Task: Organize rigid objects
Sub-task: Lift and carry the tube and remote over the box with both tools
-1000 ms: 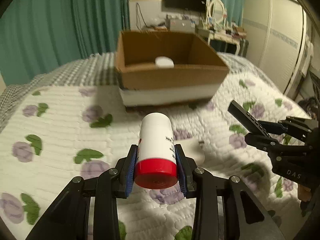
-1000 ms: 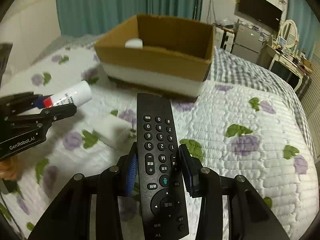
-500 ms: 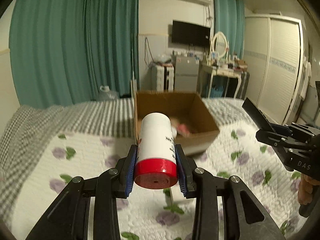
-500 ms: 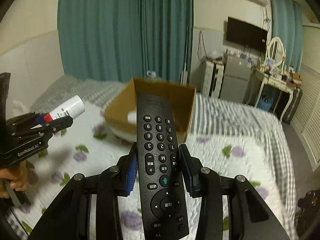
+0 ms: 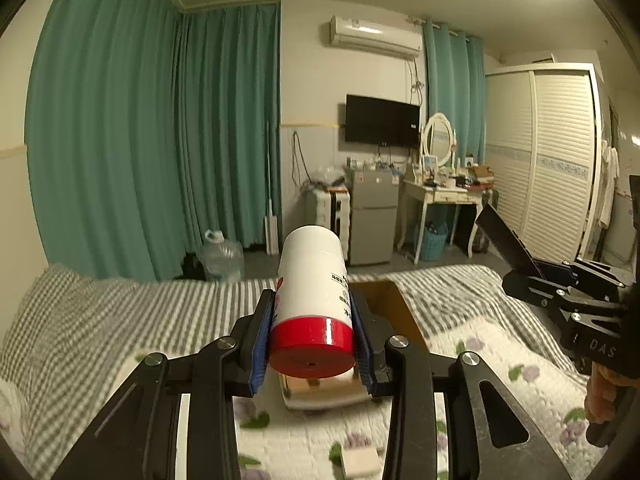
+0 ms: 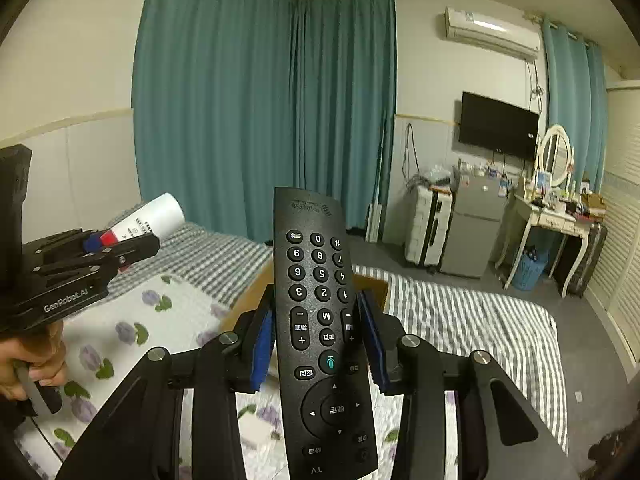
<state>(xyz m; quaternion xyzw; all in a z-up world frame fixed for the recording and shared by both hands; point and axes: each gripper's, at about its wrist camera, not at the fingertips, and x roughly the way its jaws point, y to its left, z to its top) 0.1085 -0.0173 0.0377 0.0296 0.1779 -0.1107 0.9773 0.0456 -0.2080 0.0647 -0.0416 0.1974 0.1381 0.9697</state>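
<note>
My left gripper is shut on a white bottle with a red cap, held level above the bed. It also shows in the right wrist view. My right gripper is shut on a black TV remote, keypad up; the remote's tip shows in the left wrist view. The cardboard box sits on the bed, mostly hidden behind the bottle and my fingers; its rim shows in the right wrist view.
The floral quilt and a striped blanket cover the bed. A small white block lies on the quilt below my left gripper. Fridge, dressing table and wardrobe stand beyond the bed.
Both grippers have lifted and tilted upward with their loads. The box has dropped low in both views and the far room now fills them.
</note>
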